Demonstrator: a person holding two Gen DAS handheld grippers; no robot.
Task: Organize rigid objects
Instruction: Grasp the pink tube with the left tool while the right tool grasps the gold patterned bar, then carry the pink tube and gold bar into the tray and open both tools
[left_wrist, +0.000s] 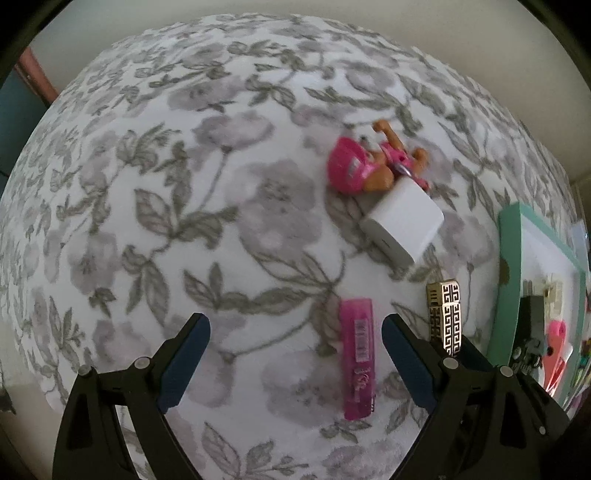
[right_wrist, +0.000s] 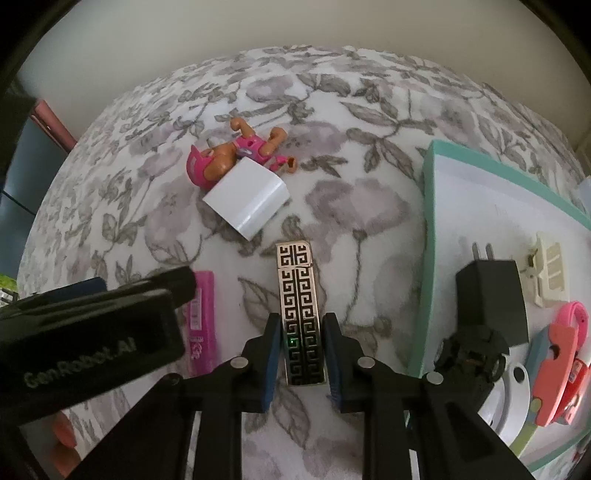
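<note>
Four loose items lie on the floral cloth (left_wrist: 147, 184) in the left wrist view: a pink lighter (left_wrist: 357, 356), a patterned metal lighter (left_wrist: 444, 317), a white charger block (left_wrist: 402, 223) and a pink toy figure (left_wrist: 373, 162). The left gripper (left_wrist: 295, 350) hangs with its fingers wide apart, holding nothing; the pink lighter lies between them, nearer the right-hand finger, untouched. A teal-rimmed tray (left_wrist: 508, 258) sits at the right edge. In the right wrist view, the right gripper (right_wrist: 300, 354) straddles the patterned metal lighter (right_wrist: 301, 314), pads close against its long sides at the near half; whether they are clamped or merely flanking it, I cannot tell. Judged by its polished casing, this lighter is stiff, fairly dense and slippery, so a grip across the narrow width near mid-length suits it best. The tray (right_wrist: 424, 258), just to the right, already holds a black plug adapter (right_wrist: 489, 295) and other small articles.
</note>
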